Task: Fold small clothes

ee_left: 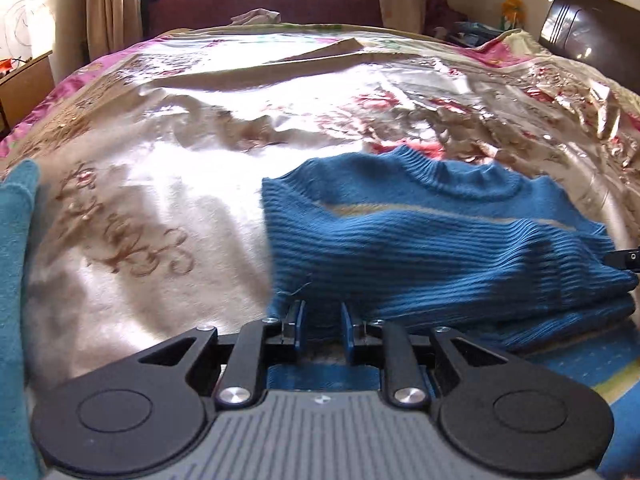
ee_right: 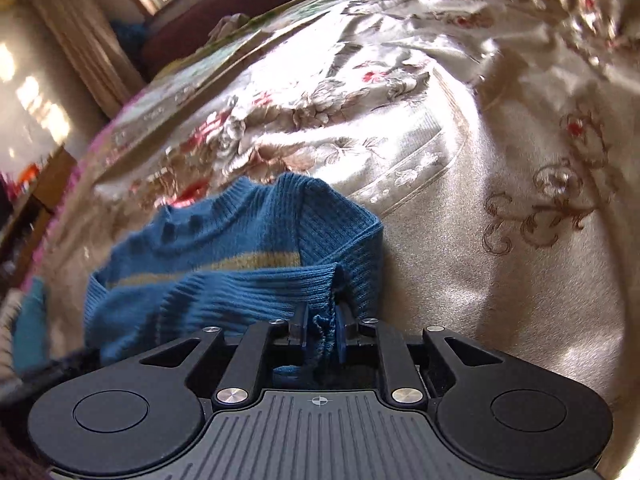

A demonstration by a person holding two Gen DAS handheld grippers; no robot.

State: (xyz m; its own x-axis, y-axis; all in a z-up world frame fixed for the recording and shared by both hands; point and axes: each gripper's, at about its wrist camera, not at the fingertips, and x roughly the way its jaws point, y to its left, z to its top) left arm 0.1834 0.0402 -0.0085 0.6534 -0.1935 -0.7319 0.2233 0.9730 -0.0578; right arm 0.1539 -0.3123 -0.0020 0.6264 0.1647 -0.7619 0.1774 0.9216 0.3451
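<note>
blue sweater (ee_left: pixel 420 240) on floral bedspread (ee_left: pixel 180 208)

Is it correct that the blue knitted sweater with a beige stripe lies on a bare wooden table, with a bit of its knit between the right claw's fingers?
Not quite. The blue sweater lies on a flowered satin bedspread, not a wooden table; the right wrist view shows this. The knit between the right claw fingers is correct.
</note>
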